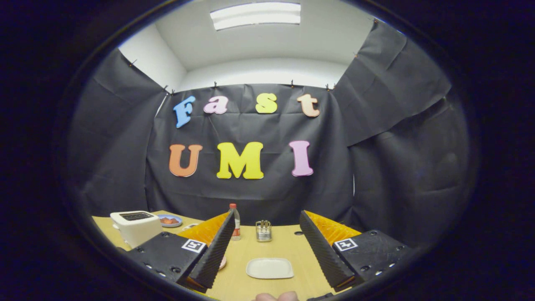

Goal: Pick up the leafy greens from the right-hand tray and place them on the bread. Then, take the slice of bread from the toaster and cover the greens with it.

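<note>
Claw [264,251] spread wide, holding nothing. White tray [269,268] lies flat on tabletop [246,284] between the fingers, long axis crosswise to them. Toaster [136,226] stands well left of tray, slot up

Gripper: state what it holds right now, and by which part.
Nothing. The gripper is open, fingers spread wide with only bare table and a white plate showing between them, touching neither.

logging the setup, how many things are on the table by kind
toaster: 1
plates: 2, a blue plate beyond the toaster and a white plate between the open fingers of the gripper
bottle: 1
small rack: 1
total: 5
</note>
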`<state>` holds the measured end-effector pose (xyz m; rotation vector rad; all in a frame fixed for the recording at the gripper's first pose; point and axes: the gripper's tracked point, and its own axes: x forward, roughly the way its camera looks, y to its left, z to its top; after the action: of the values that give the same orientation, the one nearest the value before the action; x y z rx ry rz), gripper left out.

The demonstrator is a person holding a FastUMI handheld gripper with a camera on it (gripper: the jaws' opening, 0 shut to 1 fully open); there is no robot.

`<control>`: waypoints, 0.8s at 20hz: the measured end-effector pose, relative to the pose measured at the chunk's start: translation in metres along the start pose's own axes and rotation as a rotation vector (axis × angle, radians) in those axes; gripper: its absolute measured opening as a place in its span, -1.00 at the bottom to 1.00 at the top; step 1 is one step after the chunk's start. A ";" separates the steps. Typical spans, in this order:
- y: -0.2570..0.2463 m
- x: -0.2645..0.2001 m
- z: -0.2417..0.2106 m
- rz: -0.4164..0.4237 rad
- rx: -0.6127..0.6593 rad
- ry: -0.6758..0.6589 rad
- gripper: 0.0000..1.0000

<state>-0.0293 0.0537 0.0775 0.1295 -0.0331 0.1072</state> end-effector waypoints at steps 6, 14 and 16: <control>0.009 -0.018 0.000 -0.001 -0.007 -0.010 0.90; 0.030 -0.015 0.002 0.037 0.010 -0.020 0.91; 0.033 -0.014 0.002 0.043 0.003 -0.024 0.91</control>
<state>-0.0470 0.0846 0.0828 0.1332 -0.0598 0.1485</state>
